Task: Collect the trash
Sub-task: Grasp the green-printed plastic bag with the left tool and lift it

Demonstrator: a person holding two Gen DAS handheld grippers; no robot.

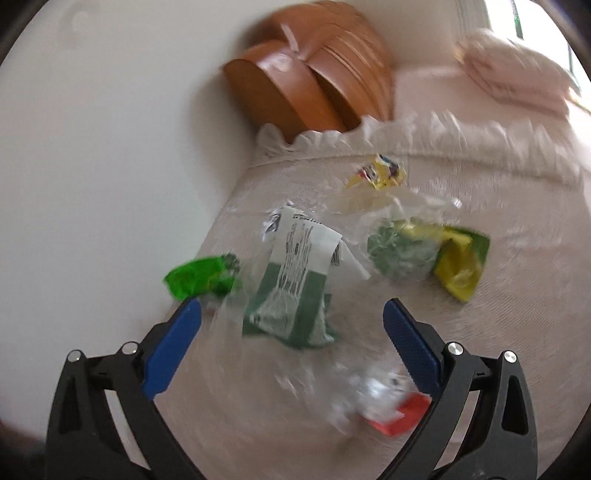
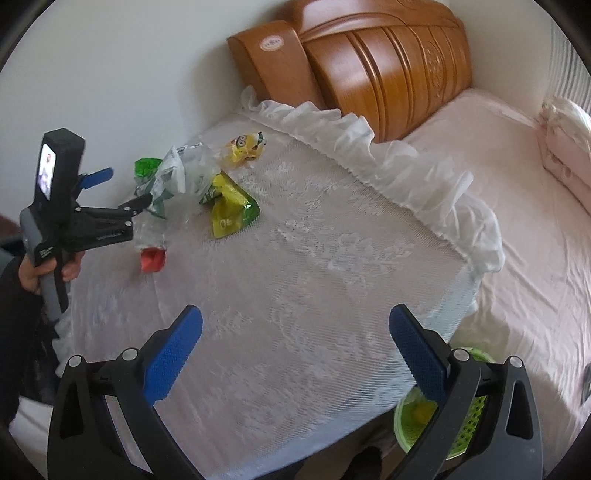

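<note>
My left gripper point(image 1: 291, 317) hung with jaws spread wide over the trash near the lace-covered table's point(image 2: 314, 295) far left corner, the green-and-white wrapper point(image 1: 291, 288) between my pads. My right gripper point(image 2: 295, 328) waited, released and empty. Clear plastic point(image 1: 402, 214) overlapped everything; I judged a pinch might snag lace or drag neighbours off the edge.

Walls: plain white wall point(image 2: 129, 74) behind | Furniture: carved orange-brown wooden headboard point(image 2: 388, 62) against wall; bed with pale pink sheet point(image 2: 517, 221) beside small table under white lace cloth with ruffled edge point(image 2: 314, 277) | Bedding: folded pink quilt point(image 2: 565, 155) at far side | Light: daylight from bright window point(image 1: 502, 14)
</note>
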